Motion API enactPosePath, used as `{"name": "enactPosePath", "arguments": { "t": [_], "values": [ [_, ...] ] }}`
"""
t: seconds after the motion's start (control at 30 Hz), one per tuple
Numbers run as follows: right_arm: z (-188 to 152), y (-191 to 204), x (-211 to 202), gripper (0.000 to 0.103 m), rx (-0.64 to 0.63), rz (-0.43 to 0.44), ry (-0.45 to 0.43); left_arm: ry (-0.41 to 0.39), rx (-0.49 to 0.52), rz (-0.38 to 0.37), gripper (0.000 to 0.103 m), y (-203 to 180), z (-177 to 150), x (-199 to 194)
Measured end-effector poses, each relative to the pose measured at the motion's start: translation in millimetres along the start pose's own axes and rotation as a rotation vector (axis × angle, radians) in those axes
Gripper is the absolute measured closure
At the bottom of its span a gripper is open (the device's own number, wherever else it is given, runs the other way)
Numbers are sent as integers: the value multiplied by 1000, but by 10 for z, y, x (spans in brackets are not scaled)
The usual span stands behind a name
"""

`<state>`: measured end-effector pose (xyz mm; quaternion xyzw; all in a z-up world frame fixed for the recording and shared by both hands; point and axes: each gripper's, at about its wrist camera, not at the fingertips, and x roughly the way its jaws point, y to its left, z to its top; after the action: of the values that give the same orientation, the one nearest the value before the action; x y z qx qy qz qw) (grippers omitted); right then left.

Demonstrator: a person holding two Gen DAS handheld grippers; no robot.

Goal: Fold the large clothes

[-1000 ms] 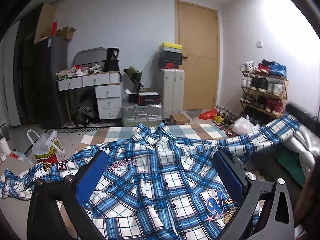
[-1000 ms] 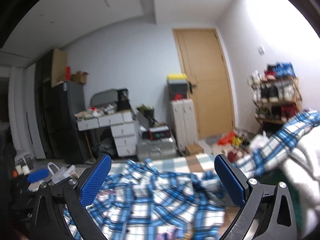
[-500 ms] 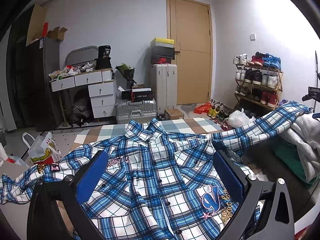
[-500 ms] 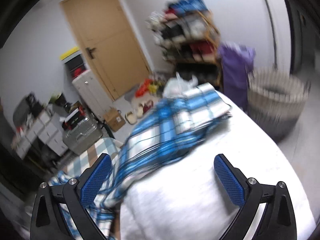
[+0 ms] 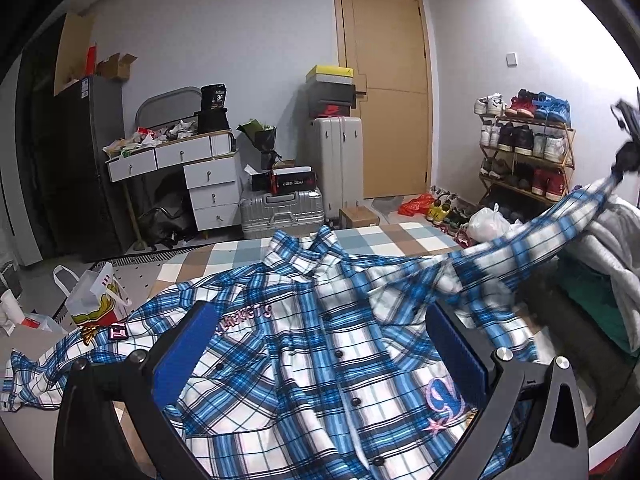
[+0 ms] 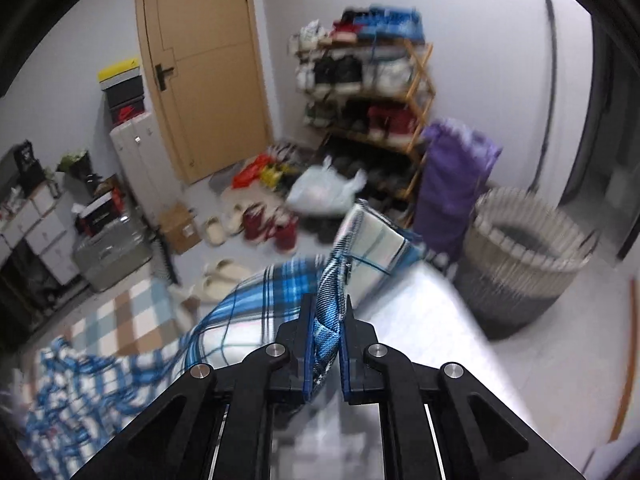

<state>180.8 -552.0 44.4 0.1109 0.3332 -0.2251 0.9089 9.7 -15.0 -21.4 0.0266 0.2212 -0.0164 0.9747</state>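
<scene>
Plaid shirt [image 5: 320, 344] lies front-up and buttoned on the flat surface, collar toward the door [image 5: 384, 92]; its sleeve [image 5: 532, 240] is stretched up and out toward the shoe rack [image 5: 524, 152]. Right gripper [image 6: 326, 344]: jaws clamped on a bunched fold of the sleeve, cuff [image 6: 372, 240] standing above them. Left gripper [image 5: 320, 356]: jaws wide apart above the shirt front, holding nothing.

Shirt [image 5: 320, 344] lies before suitcases [image 5: 282, 210]; shoe rack [image 5: 524, 156] stands right.
</scene>
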Motion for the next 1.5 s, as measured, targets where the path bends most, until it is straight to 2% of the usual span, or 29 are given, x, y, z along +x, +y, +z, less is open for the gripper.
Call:
{"name": "enactPosePath", "arguments": {
  "t": [0.1,0.2,0.33,0.4,0.5,0.6,0.67,0.7,0.73,0.8,0.9,1.0,1.07,1.1,1.17,1.23,1.27,1.3,1.33,1.37,1.4,1.5],
  "values": [
    [240,45,-59,95,-18,-72,-61,2,12,12,1,34,-2,1],
    [423,170,-6,95,-36,-108,-63,-8,13,31,1,96,2,-17],
    [412,512,-62,95,-88,-39,-71,-3,-6,46,1,185,11,-11],
    [429,776,-217,95,-118,38,-104,2,-28,54,1,269,20,-14],
    [397,1296,-639,95,-165,221,-194,-1,-64,64,1,369,22,-41],
    [284,2063,-1222,95,-255,451,-312,-20,-104,85,1,522,17,-109],
    [114,2585,-1558,95,-321,611,-360,-49,-134,110,1,652,16,-198],
    [38,2756,-1645,95,-339,659,-368,-72,-154,131,1,743,17,-264],
    [-117,3055,-1745,95,-363,758,-349,-85,-168,143,1,826,21,-298],
    [-463,3565,-1808,95,-413,884,-275,-135,-229,183,1,1077,22,-467],
    [-1247,4346,-1628,95,-512,985,-112,-187,-315,227,1,1415,-1,-650],
    [-2340,4986,-1100,95,-627,982,133,-192,-355,251,1,1605,-42,-711],
    [-2863,5200,-858,95,-698,936,221,-181,-359,260,1,1658,-60,-679],
    [-3249,5290,-742,95,-754,909,270,-174,-360,260,1,1672,-61,-657],
    [-3690,5396,-682,94,-821,870,296,-167,-365,252,1,1668,-64,-616],
    [-3892,5425,-714,89,-858,868,307,-172,-370,246,1,1683,-72,-600],
    [-4022,5435,-719,81,-880,864,322,-175,-368,245,1,1676,-75,-607],
    [-4023,5421,-722,65,-888,875,343,-175,-364,243,1,1645,-68,-584],
    [-4066,5376,-729,56,-888,915,382,-178,-357,240,1,1624,-68,-585],
    [-4008,5266,-721,42,-876,945,406,-185,-347,239,1,1619,-77,-644],
    [-4002,5154,-741,37,-846,968,419,-191,-338,239,1,1620,-86,-672],
    [-3860,4689,-756,34,-718,1051,479,-192,-301,225,1,1595,-66,-639]
  ]
}}
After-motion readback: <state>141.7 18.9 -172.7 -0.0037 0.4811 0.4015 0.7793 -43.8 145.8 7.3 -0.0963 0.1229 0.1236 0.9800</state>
